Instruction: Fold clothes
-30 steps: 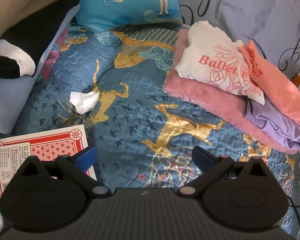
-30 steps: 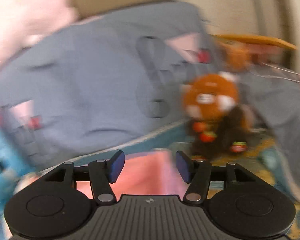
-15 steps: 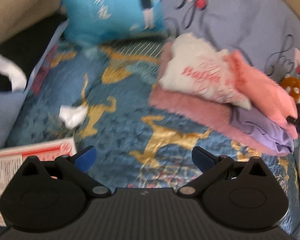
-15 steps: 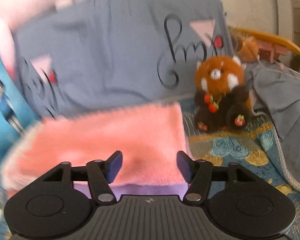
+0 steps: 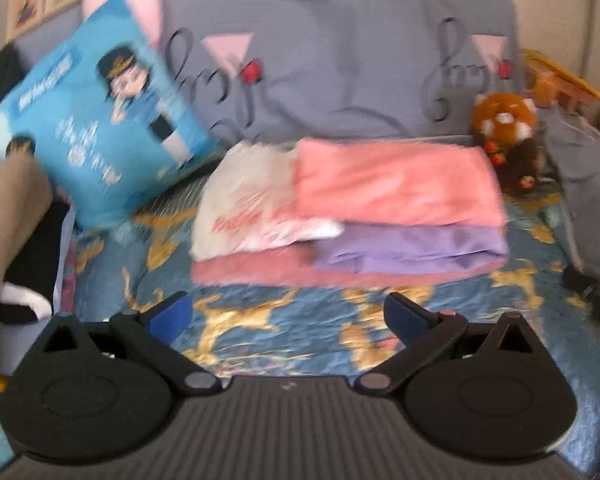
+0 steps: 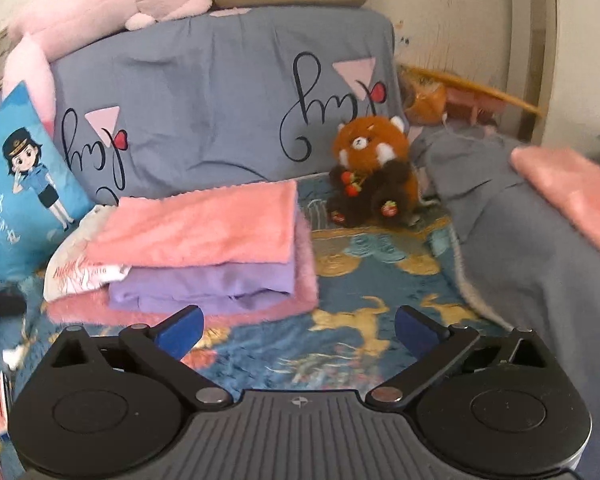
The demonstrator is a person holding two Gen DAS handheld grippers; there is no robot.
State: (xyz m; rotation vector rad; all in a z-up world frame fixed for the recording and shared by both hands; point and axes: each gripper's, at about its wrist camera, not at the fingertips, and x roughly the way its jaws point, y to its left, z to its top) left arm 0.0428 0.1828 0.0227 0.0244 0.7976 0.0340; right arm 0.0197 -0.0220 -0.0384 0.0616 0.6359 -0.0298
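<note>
A stack of folded clothes lies on the blue quilt [image 5: 284, 340]: a salmon fleece piece [image 5: 396, 184] [image 6: 204, 224] on top, a lilac garment [image 5: 408, 248] [image 6: 204, 284] under it, a white printed top [image 5: 252, 208] [image 6: 76, 268] to the left, all on a pink fleece layer [image 5: 268, 270] [image 6: 300, 280]. My left gripper [image 5: 288, 318] is open and empty, short of the stack's front edge. My right gripper [image 6: 300, 330] hangs over bare quilt, its jaws opening wide with nothing between them. Another salmon fleece piece [image 6: 572, 192] lies on grey bedding at the right.
A blue cartoon cushion [image 5: 96, 120] [image 6: 20, 184] leans at the left. A grey-blue pillow [image 6: 220, 100] runs along the back. A red panda plush [image 6: 372, 168] [image 5: 504, 128] sits behind the stack. A grey blanket [image 6: 520, 240] covers the right side. Dark and beige clothes [image 5: 16, 220] lie at the far left.
Both grippers drew back and rose, so the whole stack and back pillow now show. The right gripper's jaws spread much wider. The red paper sheet left the left wrist view.
</note>
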